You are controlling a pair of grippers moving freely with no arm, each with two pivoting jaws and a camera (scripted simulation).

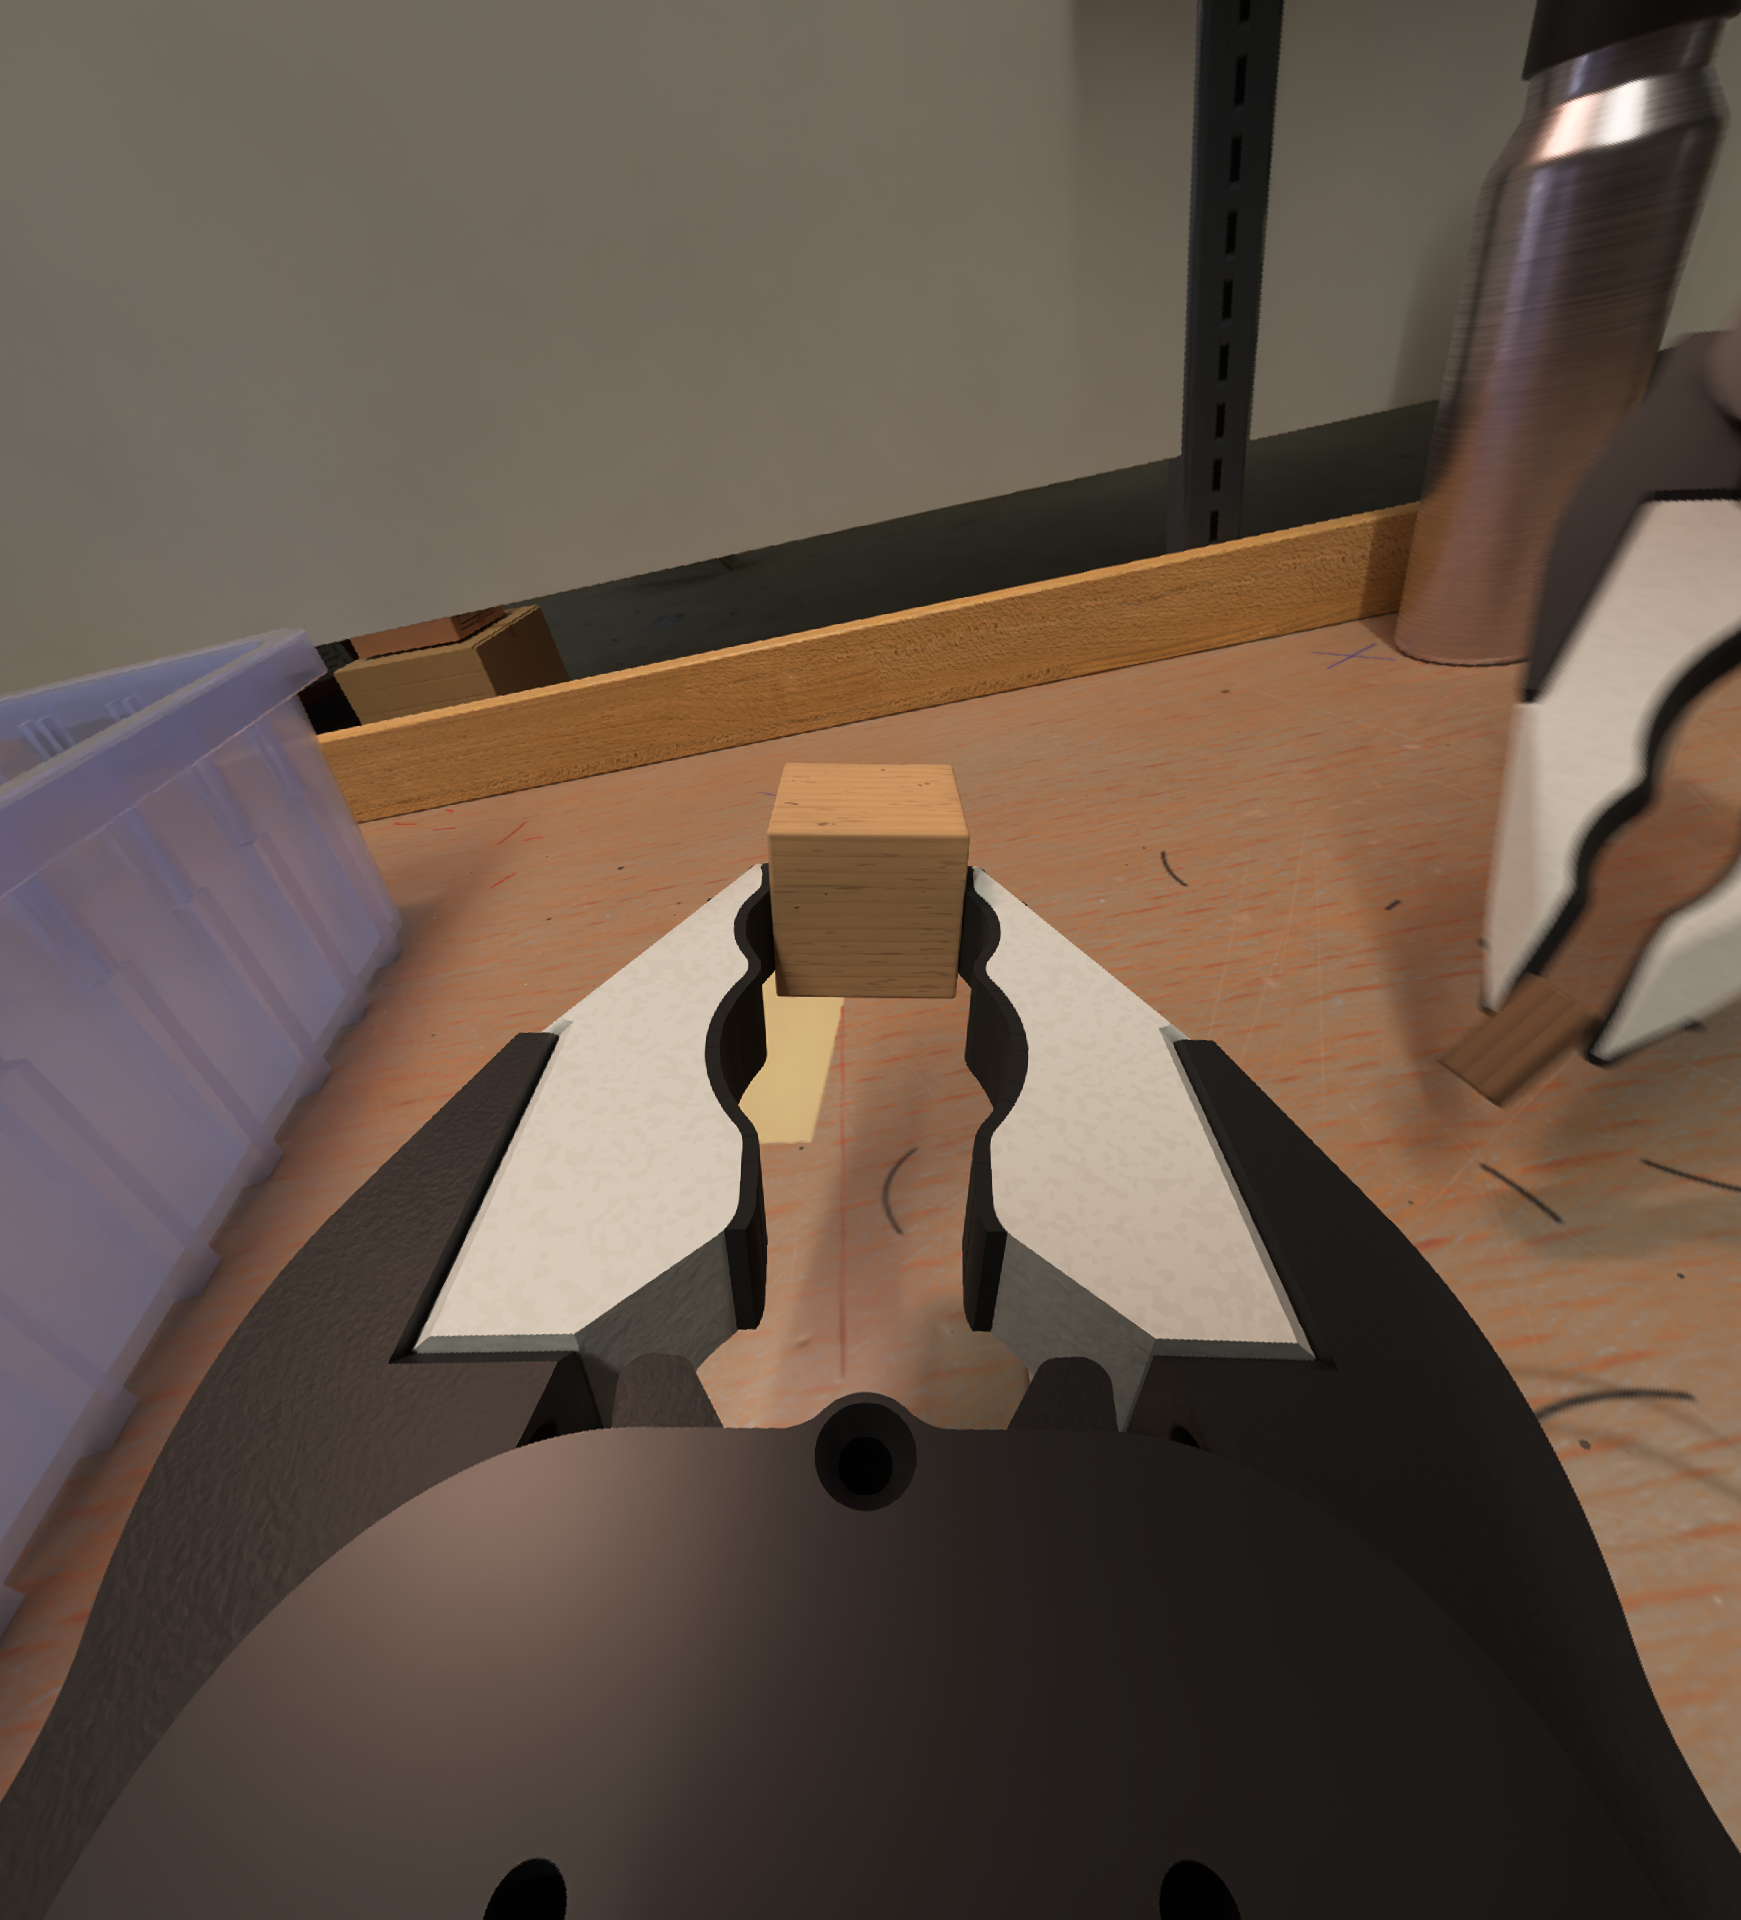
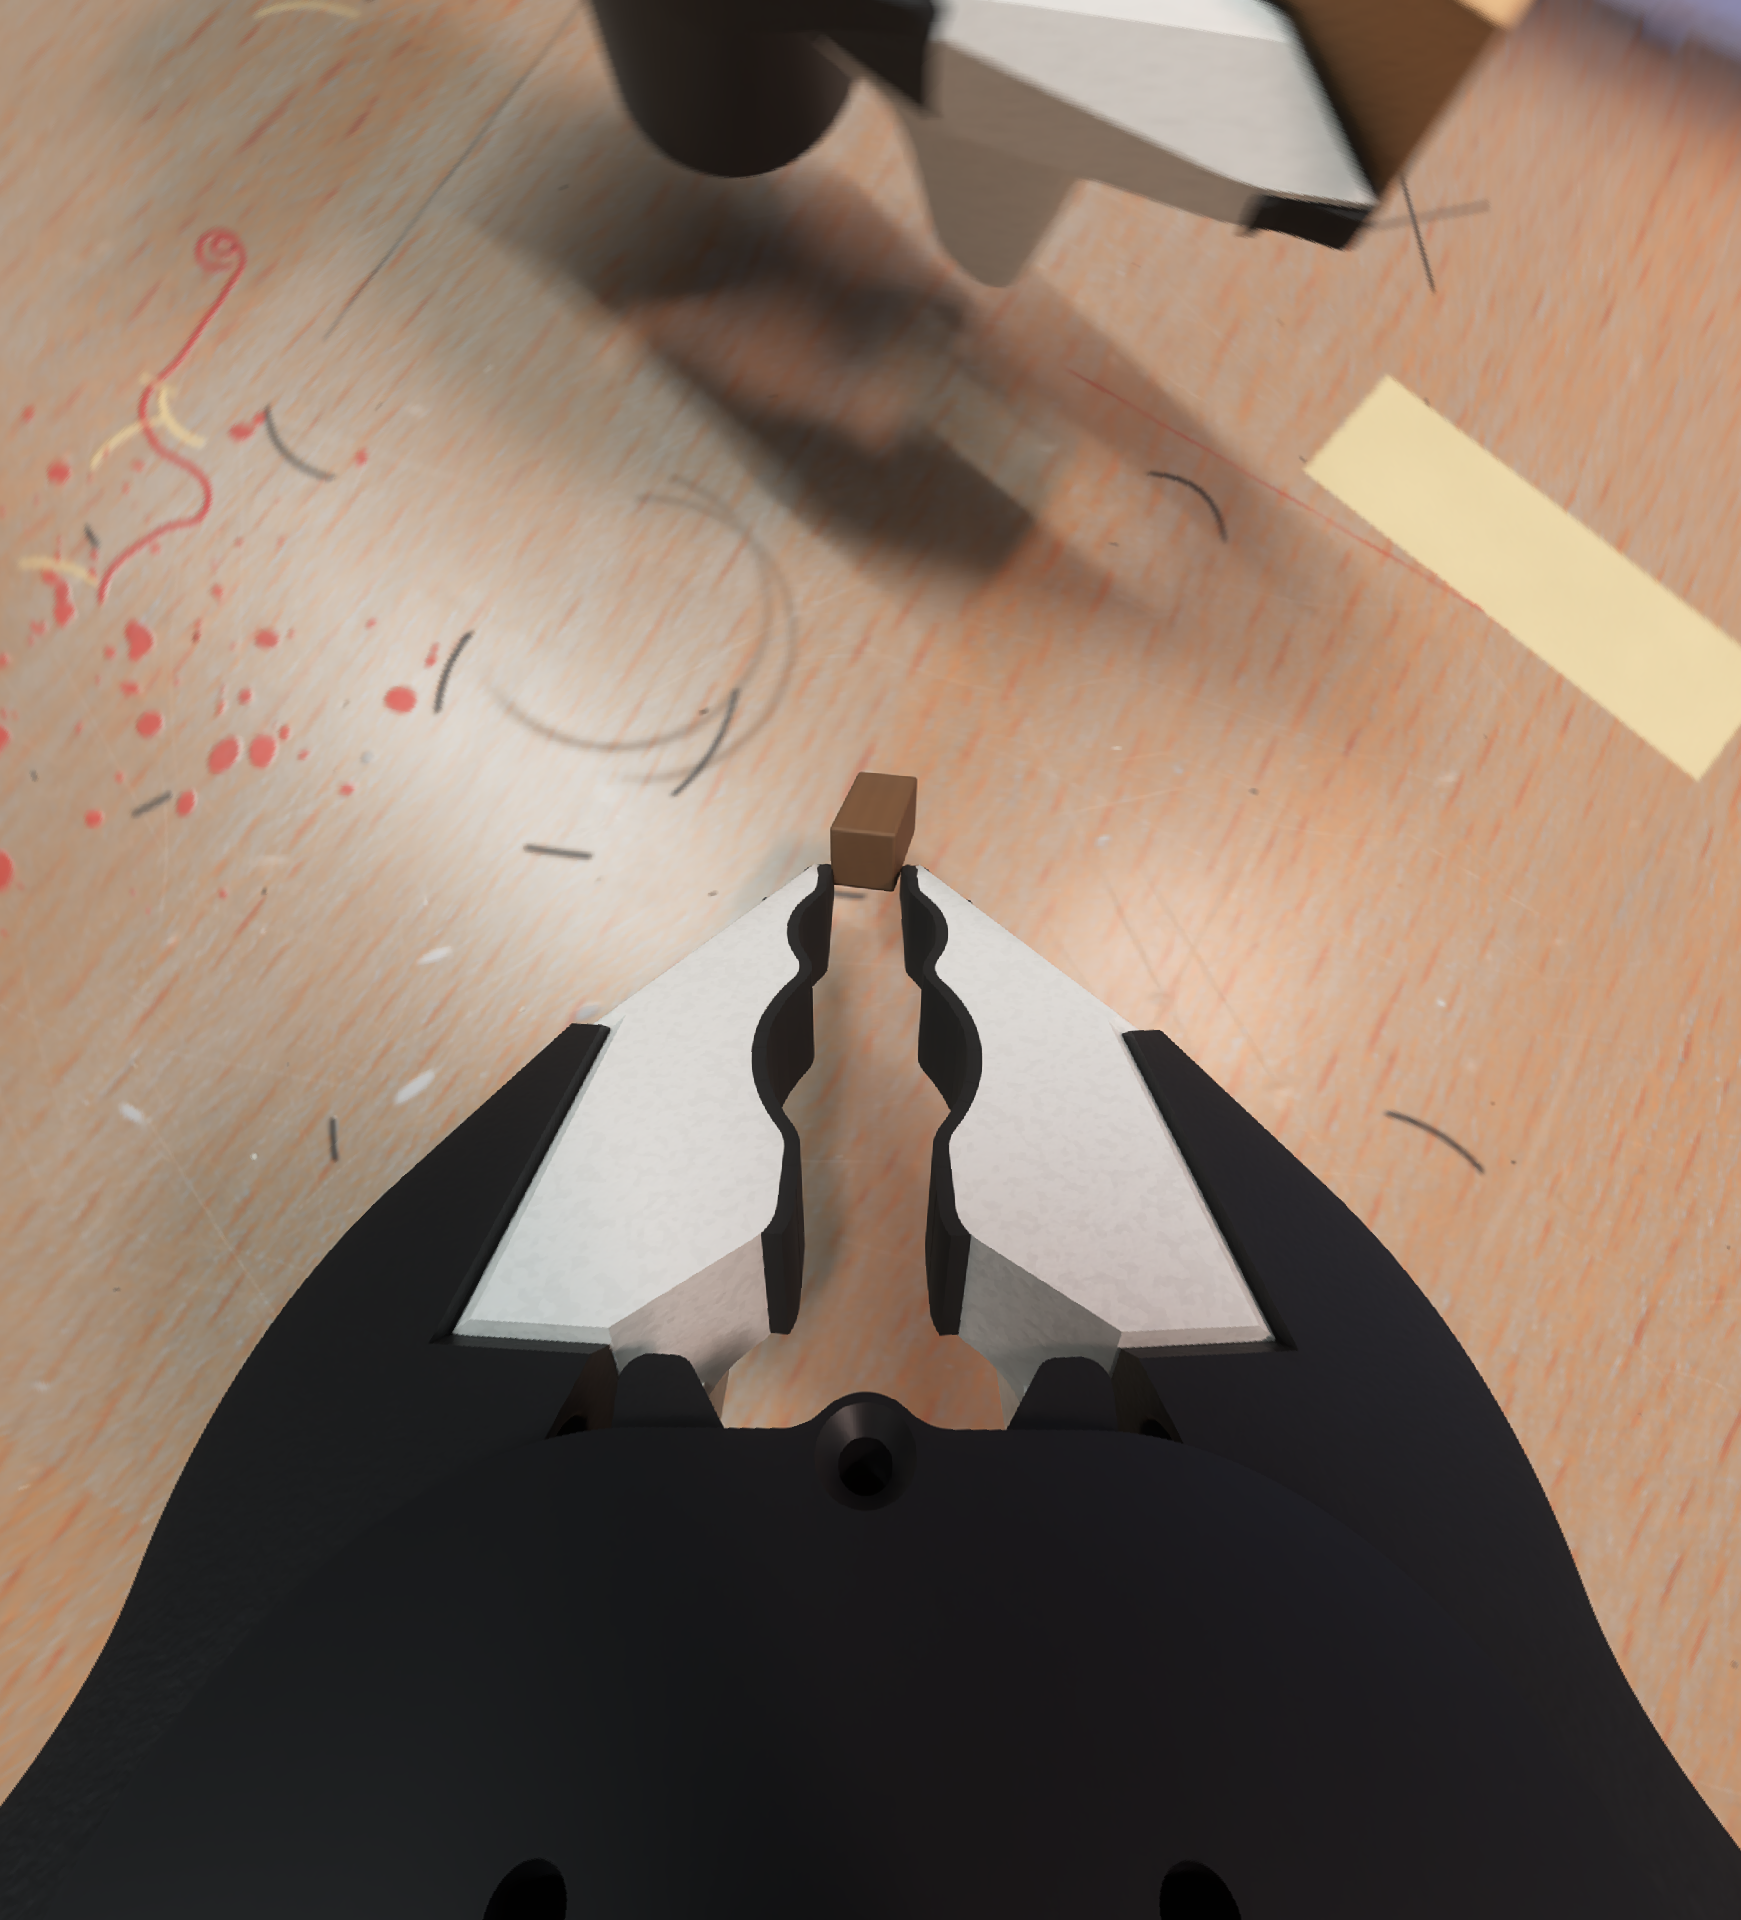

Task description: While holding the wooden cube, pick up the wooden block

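Two grippers, one job half finished.
The left gripper [image 1: 866, 935] clamps the wooden cube [image 1: 864, 883]; the right gripper [image 2: 864, 878] pinches the small wooden block [image 2: 871, 831], seemingly unlifted from the table [image 2: 1261, 1039].

Matt grained wooden cube [image 1: 864, 883]; translucent plastic bin [image 1: 118, 883] (glossy).

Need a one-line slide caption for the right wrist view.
Right gripper shut on small wooden block above scuffed tabletop, tape strip beyond.

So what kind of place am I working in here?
Likely a workshop: a scuffed, paint-spattered wooden bench, a slotted metal shelf post against the wall, and a clear plastic bin alongside.
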